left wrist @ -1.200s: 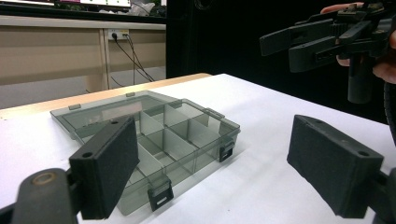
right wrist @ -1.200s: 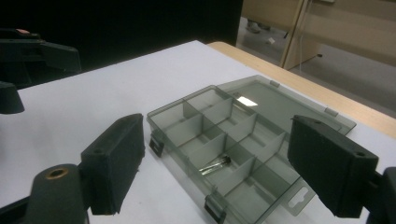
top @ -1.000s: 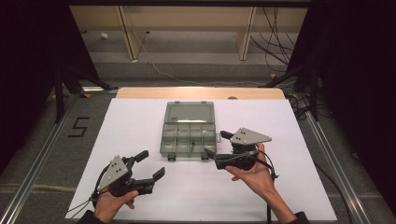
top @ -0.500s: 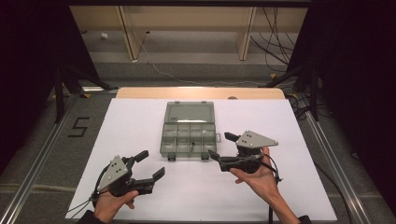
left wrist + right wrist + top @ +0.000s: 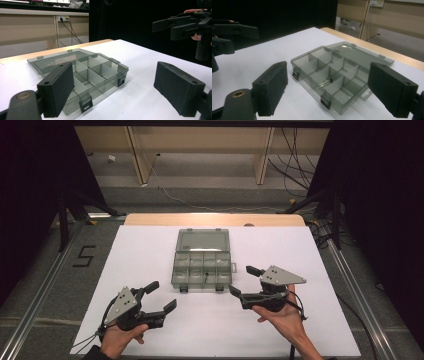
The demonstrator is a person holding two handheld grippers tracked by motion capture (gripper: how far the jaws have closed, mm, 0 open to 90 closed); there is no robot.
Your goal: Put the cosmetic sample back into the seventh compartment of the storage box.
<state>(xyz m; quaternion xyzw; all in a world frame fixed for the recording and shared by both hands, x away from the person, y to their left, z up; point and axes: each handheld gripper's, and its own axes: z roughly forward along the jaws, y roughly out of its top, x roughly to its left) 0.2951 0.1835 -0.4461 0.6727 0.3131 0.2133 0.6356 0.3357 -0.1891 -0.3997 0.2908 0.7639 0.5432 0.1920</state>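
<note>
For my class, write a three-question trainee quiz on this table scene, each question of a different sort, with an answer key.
1. True or false: the lid of the compartment box lies folded back and open.
2. Multiple choice: the small metal item lies
A. on the white table top beside the box
B. inside a compartment of the box
C. between the left gripper's jaws
3. Fill in: the jaws of the left gripper and the right gripper stand ____ and hold nothing.

Key
1. True; the lid lies flat on the table on the far side.
2. B
3. open
</note>
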